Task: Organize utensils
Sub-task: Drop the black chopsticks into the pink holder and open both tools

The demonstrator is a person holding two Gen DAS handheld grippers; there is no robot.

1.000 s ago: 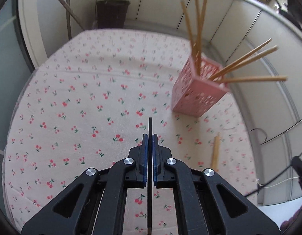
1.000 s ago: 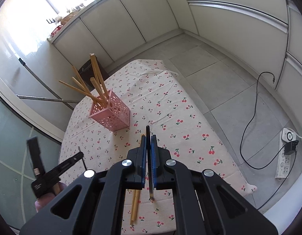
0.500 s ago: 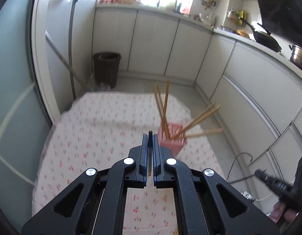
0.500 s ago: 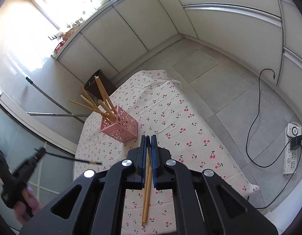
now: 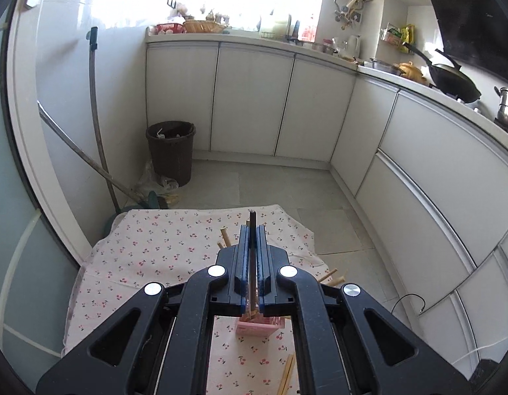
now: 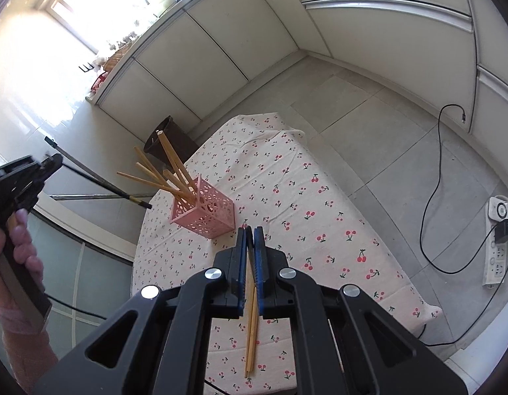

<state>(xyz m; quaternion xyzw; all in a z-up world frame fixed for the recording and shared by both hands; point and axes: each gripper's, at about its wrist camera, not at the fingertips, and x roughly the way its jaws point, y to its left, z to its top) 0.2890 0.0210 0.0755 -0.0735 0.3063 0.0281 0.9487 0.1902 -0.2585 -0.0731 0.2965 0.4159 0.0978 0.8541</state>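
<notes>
A pink perforated holder [image 6: 204,209] stands on the cherry-print tablecloth [image 6: 286,197] and holds several wooden chopsticks [image 6: 168,168]. My left gripper [image 5: 252,230] is shut on a thin black chopstick [image 5: 252,250]; in the right wrist view it [image 6: 53,161] is raised at the left, the black chopstick [image 6: 102,184] pointing towards the holder. The holder [image 5: 255,327] lies mostly hidden below the left fingers. My right gripper [image 6: 250,232] is shut and empty above the table. A pair of wooden chopsticks [image 6: 252,329] lies on the cloth below it.
A dark bin [image 5: 170,151] and a mop handle [image 5: 95,115] stand beyond the table's far end. White cabinets [image 5: 254,105] line the walls. A cable [image 6: 435,181] and a power strip [image 6: 499,243] lie on the floor to the right.
My left gripper has risen and tilted up with the black chopstick, so the holder has dropped below its fingers. The right gripper has lifted slightly away from the table.
</notes>
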